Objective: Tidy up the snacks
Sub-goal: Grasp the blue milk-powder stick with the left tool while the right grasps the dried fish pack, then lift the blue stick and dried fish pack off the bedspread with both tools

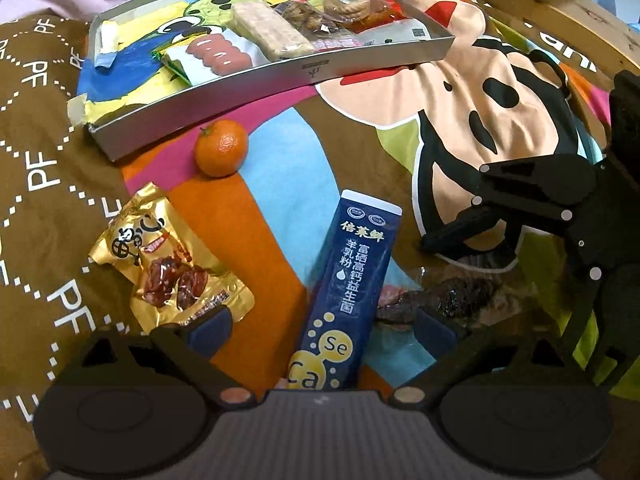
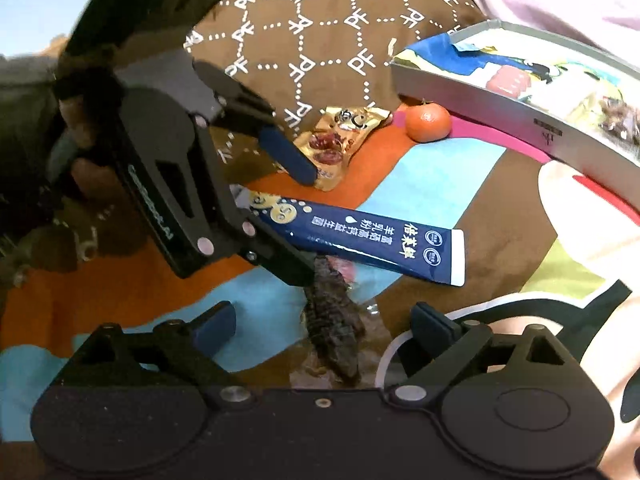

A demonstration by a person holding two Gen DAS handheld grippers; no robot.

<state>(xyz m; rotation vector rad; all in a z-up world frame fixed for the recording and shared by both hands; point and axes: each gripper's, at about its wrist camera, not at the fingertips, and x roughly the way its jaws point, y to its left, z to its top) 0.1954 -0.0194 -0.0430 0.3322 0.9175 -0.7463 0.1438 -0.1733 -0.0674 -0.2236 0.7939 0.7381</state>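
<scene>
Left claw (image 1: 320, 332) is down low over the bed cover (image 1: 280, 184), fingers spread wide, and the blue sachet (image 1: 348, 280) lies right between them, one end tucked under the claw body and the other pointing ahead toward the tray (image 1: 280, 76). Nothing gripped yet. Right claw (image 2: 320, 332) is also spread wide, hovering over a dark dried snack in clear wrap (image 2: 332, 336) that runs straight out ahead of it, with the far tip tucked under the sachet.

My read: the left is lining up on the sachet. To do it well, I'd sink the fingers to the cover, centre them across the narrow width, and squeeze on the flat middle so the long pack doesn't droop or swing. Lift straight up, since its edge overlaps the dark snack and could drag it. The right claw should hold off until the sachet is clear.

Count outside the tray: one blue sachet, one dark dried snack, one gold pouch (image 1: 172, 264) just left of the left claw, one tangerine (image 1: 221, 148) farther ahead, near the tray wall. One tray, holding several wrapped snacks (image 1: 272, 32) crowded at its far right end; too overlapped to count exactly
</scene>
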